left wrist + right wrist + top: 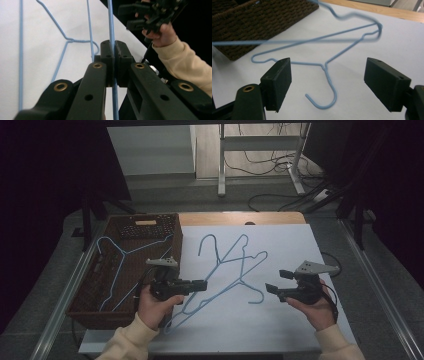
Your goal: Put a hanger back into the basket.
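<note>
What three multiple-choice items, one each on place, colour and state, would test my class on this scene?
1. Where is the basket?
A. at the table's left
B. at the table's right
C. in the middle

2. What colour are the hangers?
A. red
B. blue
C. green

3. The right tool is:
A. shut on a hanger
B. shut, empty
C. open, empty

Answers:
1 A: the basket sits at the left edge in the high view.
2 B: the hangers are blue wire.
3 C: the right tool has its jaws wide apart, gripping nothing.
</note>
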Tool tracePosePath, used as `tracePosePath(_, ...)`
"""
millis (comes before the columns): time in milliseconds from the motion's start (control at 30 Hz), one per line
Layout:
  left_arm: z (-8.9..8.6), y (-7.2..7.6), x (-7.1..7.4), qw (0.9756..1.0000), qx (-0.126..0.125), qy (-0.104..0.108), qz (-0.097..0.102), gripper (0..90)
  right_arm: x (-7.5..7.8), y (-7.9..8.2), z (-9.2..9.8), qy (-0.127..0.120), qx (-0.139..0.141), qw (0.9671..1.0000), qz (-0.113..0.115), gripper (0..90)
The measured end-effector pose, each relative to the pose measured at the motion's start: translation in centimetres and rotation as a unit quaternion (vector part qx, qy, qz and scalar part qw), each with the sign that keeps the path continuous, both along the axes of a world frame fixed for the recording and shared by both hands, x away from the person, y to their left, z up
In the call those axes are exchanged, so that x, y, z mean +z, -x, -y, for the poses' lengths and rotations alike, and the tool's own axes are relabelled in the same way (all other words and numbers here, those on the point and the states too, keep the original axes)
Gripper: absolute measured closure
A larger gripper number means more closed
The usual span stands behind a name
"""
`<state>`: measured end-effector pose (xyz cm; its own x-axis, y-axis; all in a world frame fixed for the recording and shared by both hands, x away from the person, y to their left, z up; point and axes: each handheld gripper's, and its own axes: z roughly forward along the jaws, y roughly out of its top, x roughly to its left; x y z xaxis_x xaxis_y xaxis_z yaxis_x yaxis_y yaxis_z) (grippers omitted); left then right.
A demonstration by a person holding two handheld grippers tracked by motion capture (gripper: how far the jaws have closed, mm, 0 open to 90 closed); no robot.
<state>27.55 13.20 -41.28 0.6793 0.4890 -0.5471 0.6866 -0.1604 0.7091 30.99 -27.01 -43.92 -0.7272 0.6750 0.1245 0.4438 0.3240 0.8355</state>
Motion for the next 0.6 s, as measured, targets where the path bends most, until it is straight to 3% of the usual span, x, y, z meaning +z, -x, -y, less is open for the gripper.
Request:
tracePosePath(333, -2.8, 0.3, 1.8, 0.9994, 0.018, 0.022, 0.018, 86.6, -1.1, 0.1, 0.6, 0.016, -0.008, 0.9998, -0.013, 21.9)
tracePosePath(600, -4.9, 0.4, 2.5, 0.9986, 0.037, 0.022, 0.03, 86.6, -1.3, 0.0, 0.6, 0.022, -0.008, 0.9996, -0.018, 22.1)
